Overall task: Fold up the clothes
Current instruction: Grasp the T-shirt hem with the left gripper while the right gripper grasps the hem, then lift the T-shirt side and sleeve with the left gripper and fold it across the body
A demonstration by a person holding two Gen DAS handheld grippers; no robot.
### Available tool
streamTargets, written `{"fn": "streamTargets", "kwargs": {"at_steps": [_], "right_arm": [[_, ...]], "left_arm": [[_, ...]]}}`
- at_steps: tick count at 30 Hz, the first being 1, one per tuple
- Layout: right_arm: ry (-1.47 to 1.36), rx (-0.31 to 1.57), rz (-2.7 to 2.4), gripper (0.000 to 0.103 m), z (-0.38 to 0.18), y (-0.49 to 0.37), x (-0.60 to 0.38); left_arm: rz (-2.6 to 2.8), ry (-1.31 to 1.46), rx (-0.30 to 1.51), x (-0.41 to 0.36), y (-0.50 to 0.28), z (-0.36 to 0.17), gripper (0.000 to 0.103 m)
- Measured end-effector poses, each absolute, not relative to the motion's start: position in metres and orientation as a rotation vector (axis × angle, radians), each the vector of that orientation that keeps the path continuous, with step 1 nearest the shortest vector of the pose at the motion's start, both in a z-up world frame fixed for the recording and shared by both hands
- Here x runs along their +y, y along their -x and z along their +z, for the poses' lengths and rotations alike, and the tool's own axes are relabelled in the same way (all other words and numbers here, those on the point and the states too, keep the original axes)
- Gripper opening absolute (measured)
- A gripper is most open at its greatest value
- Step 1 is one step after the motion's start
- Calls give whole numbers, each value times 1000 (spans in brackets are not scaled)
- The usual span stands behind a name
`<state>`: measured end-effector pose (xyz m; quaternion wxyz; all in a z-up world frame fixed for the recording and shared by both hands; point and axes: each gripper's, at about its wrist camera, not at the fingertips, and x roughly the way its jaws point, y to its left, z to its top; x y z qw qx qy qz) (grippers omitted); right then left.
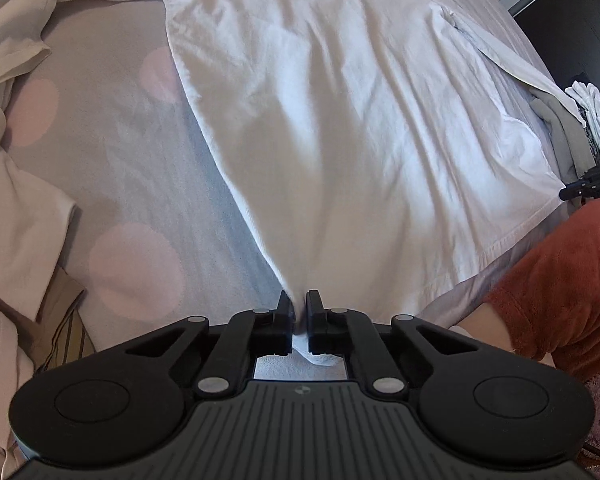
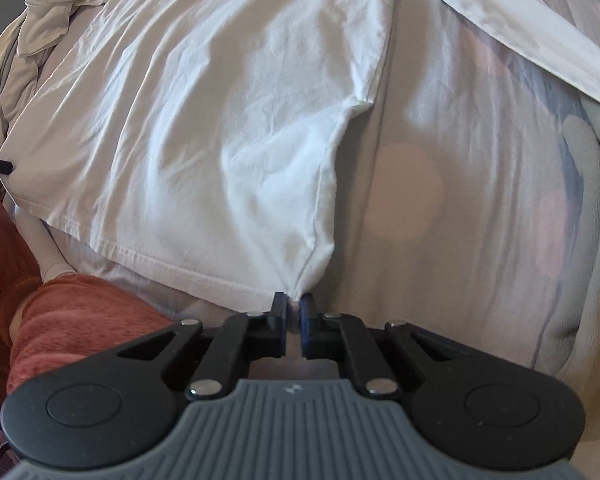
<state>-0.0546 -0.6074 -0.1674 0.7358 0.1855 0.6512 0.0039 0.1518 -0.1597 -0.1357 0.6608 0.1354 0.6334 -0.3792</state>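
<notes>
Left gripper point(image 1: 299, 300) clamped on near hem corner of white garment point(image 1: 340, 120); right gripper point(image 2: 294, 302) pinches opposite hem corner. Garment spreads flat on bed point(image 1: 112, 152) ahead of both. Step judged: fold begins. Next: lift both corners evenly, carry forward toward collar.

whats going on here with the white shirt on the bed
A person in a rust-red fleece sleeve is folding a white shirt spread on a dotted bedsheet. The left gripper and the right gripper are each shut on a bottom corner of the shirt. More pale clothes lie beside it.
</notes>
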Motion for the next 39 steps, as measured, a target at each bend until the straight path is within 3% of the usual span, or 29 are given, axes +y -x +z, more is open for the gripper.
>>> {"fn": "streamTargets", "kwargs": {"at_steps": [15, 18, 20, 22, 30, 39], "right_arm": [[-585, 1496, -1, 8, -236, 60, -620], [-585, 1467, -6, 17, -228, 62, -630], [-571, 1421, -21, 28, -214, 65, -640], [-566, 1342, -64, 29, -192, 69, -654], [-566, 926, -221, 37, -120, 46, -672], [-500, 665, -304, 43, -147, -30, -608]], "left_arm": [[-673, -391, 1620, -166, -174, -188, 3], [-687, -400, 1613, -167, -173, -184, 6], [-718, -374, 1573, -160, -173, -170, 21], [-739, -341, 1521, -151, -175, -154, 51], [-618, -222, 1274, -108, -213, -90, 50], [-354, -83, 1043, -80, -285, -74, 47]]}}
